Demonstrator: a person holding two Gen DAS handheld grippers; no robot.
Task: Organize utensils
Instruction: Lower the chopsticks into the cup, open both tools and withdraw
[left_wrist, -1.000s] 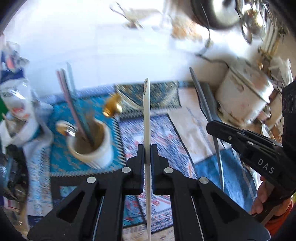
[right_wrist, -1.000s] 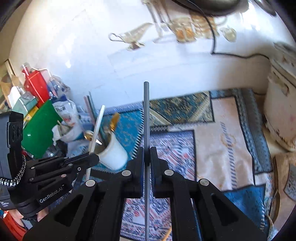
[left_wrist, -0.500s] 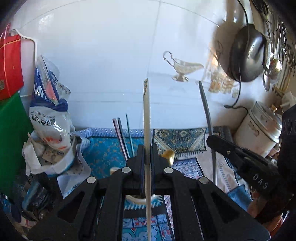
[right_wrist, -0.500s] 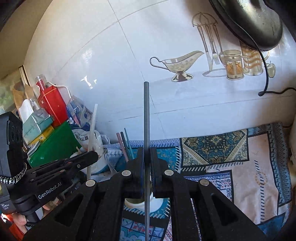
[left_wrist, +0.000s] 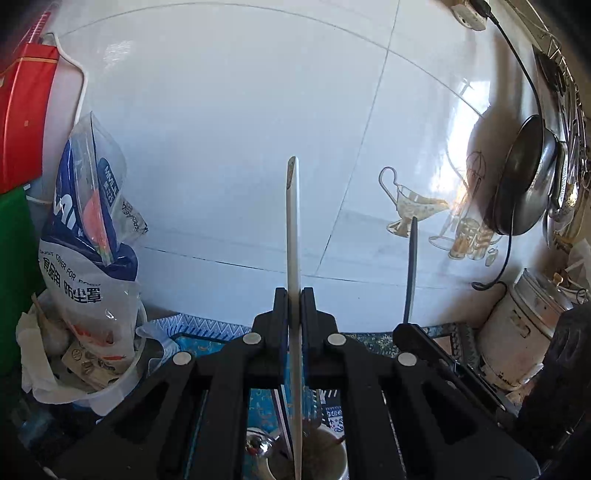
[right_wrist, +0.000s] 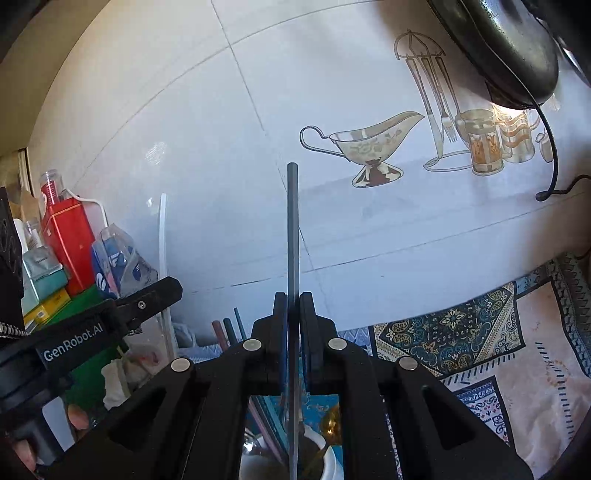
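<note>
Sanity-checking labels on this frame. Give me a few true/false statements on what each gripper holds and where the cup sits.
1. The left gripper is shut on a white chopstick. True.
2. The right gripper is open, holding nothing. False: it is shut on a dark grey chopstick.
3. The white cup sits low in the left wrist view, between the gripper's fingers. True.
4. Both chopsticks lie flat on the patterned mat. False: both are held, pointing up past the tiled wall.
5. The cup holds nothing. False: a metal spoon and other utensils stand in it.
</note>
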